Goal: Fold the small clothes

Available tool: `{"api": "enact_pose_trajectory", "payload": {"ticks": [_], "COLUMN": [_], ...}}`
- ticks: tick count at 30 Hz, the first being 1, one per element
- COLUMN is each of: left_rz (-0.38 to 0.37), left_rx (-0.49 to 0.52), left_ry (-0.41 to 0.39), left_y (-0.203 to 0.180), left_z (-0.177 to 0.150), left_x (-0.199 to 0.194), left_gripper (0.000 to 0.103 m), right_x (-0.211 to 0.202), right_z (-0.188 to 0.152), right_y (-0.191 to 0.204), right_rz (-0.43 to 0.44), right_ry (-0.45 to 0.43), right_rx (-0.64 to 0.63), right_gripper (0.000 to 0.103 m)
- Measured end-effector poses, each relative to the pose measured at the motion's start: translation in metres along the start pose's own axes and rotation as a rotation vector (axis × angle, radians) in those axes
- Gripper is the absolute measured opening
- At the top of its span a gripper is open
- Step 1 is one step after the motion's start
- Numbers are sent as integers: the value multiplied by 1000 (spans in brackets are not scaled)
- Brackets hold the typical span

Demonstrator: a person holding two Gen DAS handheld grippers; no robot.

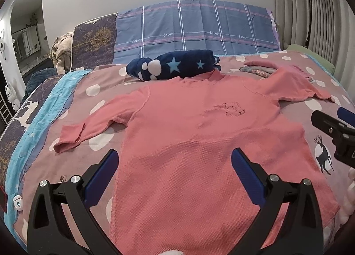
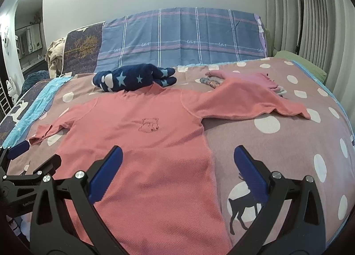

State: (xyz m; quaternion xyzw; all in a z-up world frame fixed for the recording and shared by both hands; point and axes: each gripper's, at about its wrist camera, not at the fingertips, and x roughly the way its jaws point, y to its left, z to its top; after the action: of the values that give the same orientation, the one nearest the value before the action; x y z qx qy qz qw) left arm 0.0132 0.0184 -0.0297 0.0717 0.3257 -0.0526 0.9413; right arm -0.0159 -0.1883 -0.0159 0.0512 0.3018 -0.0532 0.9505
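A pink long-sleeved shirt [image 1: 195,135] with a small bear drawing lies flat and face up on the bed, both sleeves spread out; it also shows in the right wrist view [image 2: 142,144]. My left gripper [image 1: 175,159] is open and empty, above the shirt's lower left part. My right gripper [image 2: 177,157] is open and empty, above the shirt's right side edge. The right gripper also shows at the right edge of the left wrist view [image 1: 332,126]. The left gripper shows at the left edge of the right wrist view [image 2: 33,155].
A folded navy garment with stars [image 1: 173,66] lies past the shirt's collar. A pile of pink and grey clothes [image 2: 244,79] lies under the right sleeve. The bedspread [image 2: 277,144] is mauve with white dots. Pillows [image 1: 195,26] line the headboard. A floor lamp [image 2: 300,11] stands at the right.
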Motion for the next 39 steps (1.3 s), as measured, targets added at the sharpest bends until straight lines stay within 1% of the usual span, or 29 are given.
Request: {"api": "enact_pose_trajectory", "payload": {"ticks": [8,13,19,25,32,37,38,39], "left_rz": [-5,14,52,19,1,0,1,0], "left_rx": [5,-14,-35,-68,-41,-27,-23,-20], "left_ry": [26,40,26,31,76,76,75,75], "left_y": [1,6,12,20,17,14,14,14], "left_z": [-5,-8,-12,-17,-21,-22,-22,-22], "left_x": [4,9,11,15,23,24,24,24], "left_gripper": [101,101,101,101,101,101,99,95], "right_x": [10,16,21,25,31,31,31,31], "right_z": [-11,-17,-21,-22,-24,-24,-24,-24], "right_y": [11,15,18,19,19,19,19,19], "right_rz": [15,20,17,-1,-8,-8,-9,-9], "right_ry": [65,100,123,150,167,169,169,169], "right_rx": [-14,-16,-20,-27,-24,-26,-26,-26], "right_gripper": [101,101,101,101,101,101,101,101]}}
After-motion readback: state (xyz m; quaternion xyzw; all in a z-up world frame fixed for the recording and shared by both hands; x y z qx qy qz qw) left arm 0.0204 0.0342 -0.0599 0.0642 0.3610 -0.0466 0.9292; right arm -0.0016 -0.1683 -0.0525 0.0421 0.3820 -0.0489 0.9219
